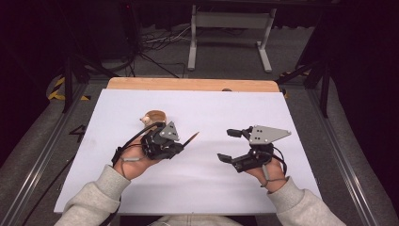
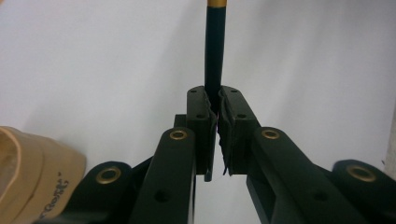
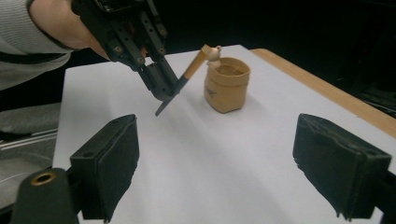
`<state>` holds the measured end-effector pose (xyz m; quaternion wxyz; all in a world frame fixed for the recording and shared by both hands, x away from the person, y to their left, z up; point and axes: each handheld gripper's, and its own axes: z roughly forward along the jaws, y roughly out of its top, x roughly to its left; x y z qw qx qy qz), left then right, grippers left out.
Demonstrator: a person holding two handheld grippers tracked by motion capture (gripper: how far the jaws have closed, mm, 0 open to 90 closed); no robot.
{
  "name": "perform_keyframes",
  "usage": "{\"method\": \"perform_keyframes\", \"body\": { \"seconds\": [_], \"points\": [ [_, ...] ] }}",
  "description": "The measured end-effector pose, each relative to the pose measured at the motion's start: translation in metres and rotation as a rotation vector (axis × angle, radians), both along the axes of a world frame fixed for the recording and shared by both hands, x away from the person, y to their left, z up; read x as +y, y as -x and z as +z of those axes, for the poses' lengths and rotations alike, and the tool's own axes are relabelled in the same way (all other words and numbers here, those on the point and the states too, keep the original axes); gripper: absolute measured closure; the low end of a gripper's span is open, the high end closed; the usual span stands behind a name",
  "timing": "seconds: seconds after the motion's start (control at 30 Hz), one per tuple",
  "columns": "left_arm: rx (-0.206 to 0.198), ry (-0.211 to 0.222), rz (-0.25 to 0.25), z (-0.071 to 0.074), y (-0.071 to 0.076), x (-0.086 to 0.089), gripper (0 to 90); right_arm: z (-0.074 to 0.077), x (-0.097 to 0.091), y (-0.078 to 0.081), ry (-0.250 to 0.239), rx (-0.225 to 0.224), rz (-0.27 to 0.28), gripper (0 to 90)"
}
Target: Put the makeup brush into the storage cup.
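From above, my left tool [image 1: 181, 143] clamps a pencil [image 1: 191, 138] just ahead of the cup [image 1: 154, 117]; my right tool [image 1: 230, 145] gapes empty, well apart.

Left gripper view: jaws pinch the shaft [image 2: 214, 56], likely for steady carrying.

Right gripper view: bare counter [image 3: 224, 158] between my pads [image 3: 109, 163], edge far off.

Table [image 1: 141, 84]: pale wooden top, its far edge bare at twelve o'clock.
Sheet [image 1: 197, 188]: a white cover over most of the tabletop, evenly lit.
Floor [image 1: 226, 52]: grey carpet around the table.
Stand [image 1: 230, 21]: light grey metal frame with two feet, at twelve o'clock.
Cables [image 1: 160, 40]: dark tangle on the floor at eleven o'clock.
Rails [image 1: 37, 155]: metal strips at three and nine o'clock.
Surroundings: dark beyond.
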<state>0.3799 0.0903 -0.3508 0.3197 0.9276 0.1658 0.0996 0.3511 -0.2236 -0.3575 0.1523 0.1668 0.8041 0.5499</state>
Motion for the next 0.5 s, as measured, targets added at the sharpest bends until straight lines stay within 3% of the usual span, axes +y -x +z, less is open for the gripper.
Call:
{"method": "perform_keyframes", "body": {
  "seconds": [0.13,0.5],
  "points": [
    [-0.010,0.027,0.030,0.004,-0.004,0.003,83.2,-0.007,-0.007,0.004,-0.029,-0.014,-0.052,11.7],
    [-0.060,0.103,0.097,0.008,-0.011,0.008,83.2,-0.022,-0.015,0.016,-0.109,-0.053,-0.115,7.9]
  ]
}}
